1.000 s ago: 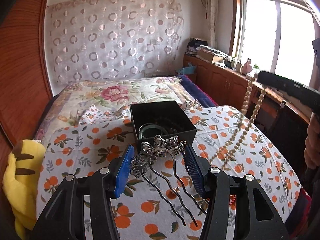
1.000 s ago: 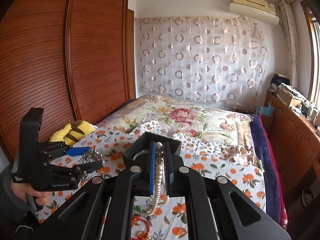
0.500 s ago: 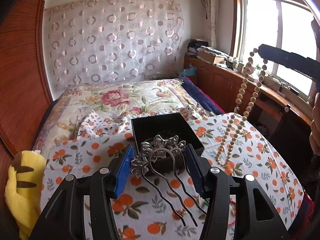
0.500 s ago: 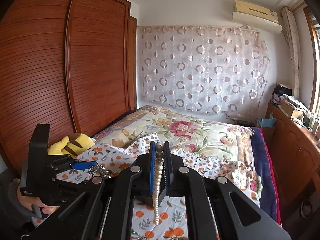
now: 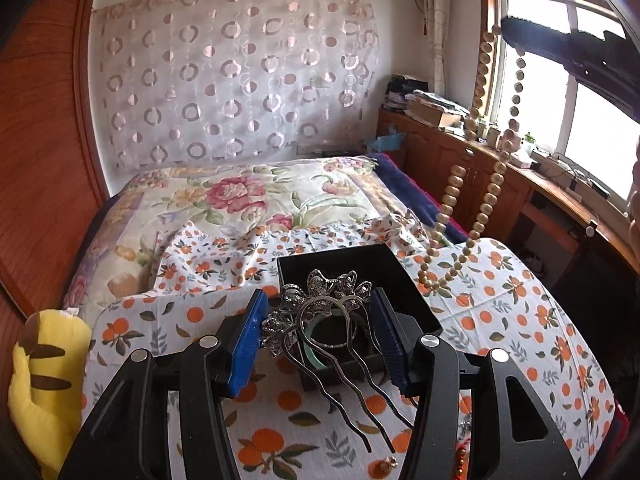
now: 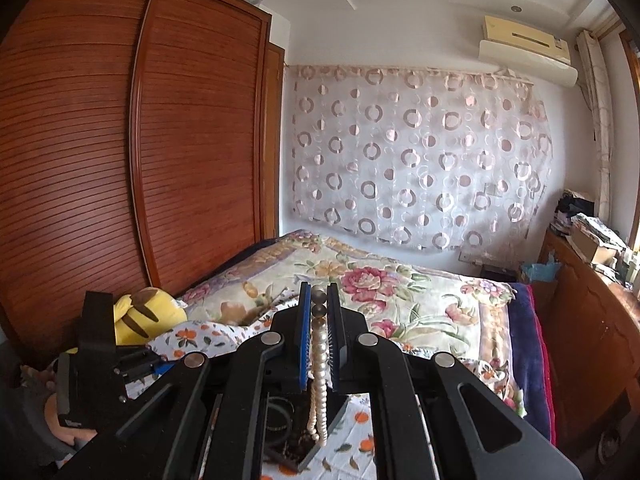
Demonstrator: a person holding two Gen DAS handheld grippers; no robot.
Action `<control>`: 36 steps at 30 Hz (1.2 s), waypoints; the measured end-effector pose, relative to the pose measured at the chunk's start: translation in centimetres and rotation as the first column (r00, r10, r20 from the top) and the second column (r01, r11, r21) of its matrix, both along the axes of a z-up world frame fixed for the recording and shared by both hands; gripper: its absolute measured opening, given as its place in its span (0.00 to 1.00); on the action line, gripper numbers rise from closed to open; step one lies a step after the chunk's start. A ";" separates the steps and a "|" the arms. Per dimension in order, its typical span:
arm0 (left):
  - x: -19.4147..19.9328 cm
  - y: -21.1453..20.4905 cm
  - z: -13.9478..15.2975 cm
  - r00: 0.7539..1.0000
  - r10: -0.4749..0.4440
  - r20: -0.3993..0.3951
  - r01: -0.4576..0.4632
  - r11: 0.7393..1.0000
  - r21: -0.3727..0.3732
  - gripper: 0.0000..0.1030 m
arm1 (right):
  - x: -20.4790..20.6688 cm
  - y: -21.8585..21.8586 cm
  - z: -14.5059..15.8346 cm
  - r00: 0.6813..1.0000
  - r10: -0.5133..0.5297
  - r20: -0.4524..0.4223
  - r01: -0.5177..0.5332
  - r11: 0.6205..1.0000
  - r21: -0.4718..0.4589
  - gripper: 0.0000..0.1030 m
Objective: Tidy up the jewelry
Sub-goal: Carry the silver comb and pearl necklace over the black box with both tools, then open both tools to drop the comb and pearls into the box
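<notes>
The left gripper [image 5: 318,338] is clamping its fingers on a silver hair comb [image 5: 320,312] above the black box [image 5: 352,264] sitting on the bed [image 5: 240,200]. The right gripper [image 6: 319,328] is pinching its fingers together on a pearl necklace [image 6: 318,368]; the strand is dangling over the box.

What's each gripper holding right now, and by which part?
Left gripper clamps the silver hair comb by its ornamented top. Right gripper pinches the pearl necklace near the loop's top.

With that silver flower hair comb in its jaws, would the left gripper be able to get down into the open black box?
Probably yes. The black box lies open just ahead of the left gripper, with only the silver flower hair comb between the jaws. The hanging pearl bead necklace dangles off to the box's right side.
</notes>
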State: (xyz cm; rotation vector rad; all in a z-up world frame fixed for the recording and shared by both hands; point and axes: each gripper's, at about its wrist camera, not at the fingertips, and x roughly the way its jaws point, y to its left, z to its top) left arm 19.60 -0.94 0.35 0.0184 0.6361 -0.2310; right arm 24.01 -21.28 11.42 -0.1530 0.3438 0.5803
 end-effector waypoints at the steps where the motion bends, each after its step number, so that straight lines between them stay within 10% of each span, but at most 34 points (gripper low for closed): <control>1: 0.2 0.0 0.0 1.000 0.001 0.000 -0.001 1.000 -0.001 0.49 | 0.3 0.2 -0.2 1.000 0.003 -0.003 -0.003 1.000 -0.004 0.08; 14: 3.6 -0.5 -0.4 1.000 0.002 -0.018 -0.001 1.000 0.011 0.49 | 4.3 1.6 -8.9 0.978 0.038 -0.205 -0.043 0.999 -0.021 0.09; 18: 4.8 -0.9 -0.8 0.999 -0.006 -0.032 0.006 1.000 0.015 0.49 | 4.3 1.1 -10.9 0.969 0.024 -0.245 -0.030 0.999 -0.023 0.30; 36: 8.4 -3.7 -3.7 0.994 -0.041 -0.096 0.047 0.997 0.059 0.49 | 2.2 -4.0 -16.0 0.950 -0.056 -0.308 0.035 0.997 -0.072 0.30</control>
